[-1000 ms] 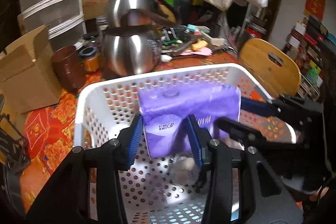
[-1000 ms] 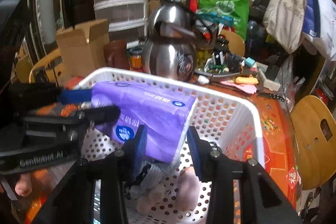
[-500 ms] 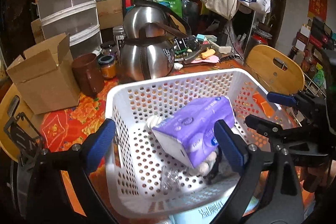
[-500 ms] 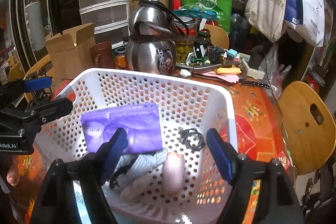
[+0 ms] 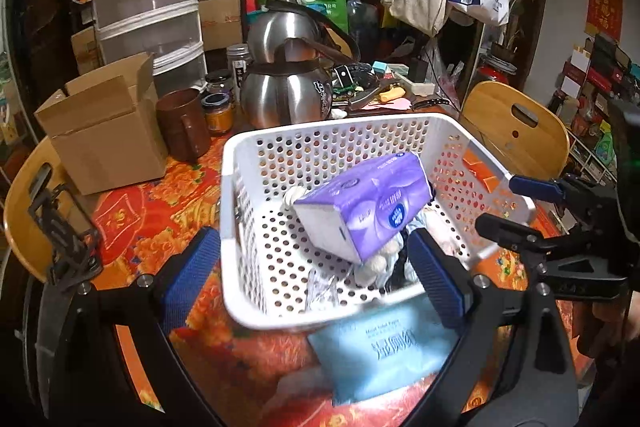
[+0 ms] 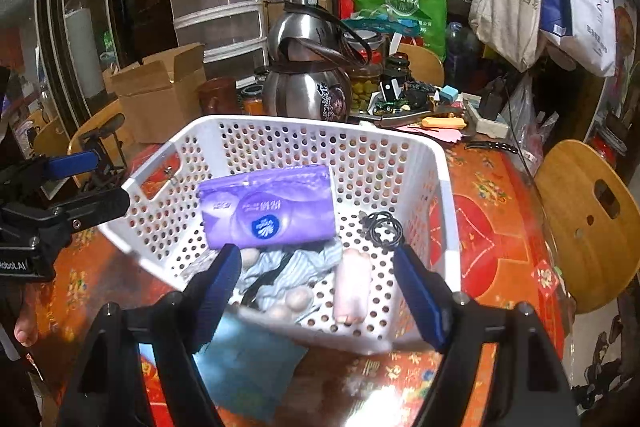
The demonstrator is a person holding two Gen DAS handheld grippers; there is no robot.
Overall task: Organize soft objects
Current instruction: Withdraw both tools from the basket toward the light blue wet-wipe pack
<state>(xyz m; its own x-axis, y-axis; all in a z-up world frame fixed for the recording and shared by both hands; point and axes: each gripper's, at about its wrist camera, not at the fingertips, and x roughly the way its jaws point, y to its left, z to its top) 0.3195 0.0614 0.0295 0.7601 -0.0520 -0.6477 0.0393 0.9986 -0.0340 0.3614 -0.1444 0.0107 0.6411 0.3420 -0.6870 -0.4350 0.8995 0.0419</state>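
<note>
A purple tissue pack (image 5: 366, 205) (image 6: 268, 213) lies tilted inside the white perforated basket (image 5: 240, 163) (image 6: 440, 187), on top of a striped cloth (image 6: 280, 273) and a soft toy with pale limbs (image 6: 352, 281). A light blue tissue pack (image 5: 384, 351) (image 6: 248, 363) lies on the table in front of the basket, partly under its near edge. My left gripper (image 5: 312, 283) is open and empty, held back at the basket's near rim. My right gripper (image 6: 316, 291) is open and empty, also at the near rim. Each gripper shows in the other's view.
A coiled black cable (image 6: 382, 229) lies in the basket. Behind it stand two steel kettles (image 5: 288, 95), a brown mug (image 5: 182, 123), jars and a cardboard box (image 5: 100, 131). Wooden chairs (image 5: 516, 127) (image 6: 592, 219) flank the red patterned table (image 6: 500, 227).
Both grippers let go of the purple tissue pack, opened wide and pulled back. The pack dropped into the basket and now rests there.
</note>
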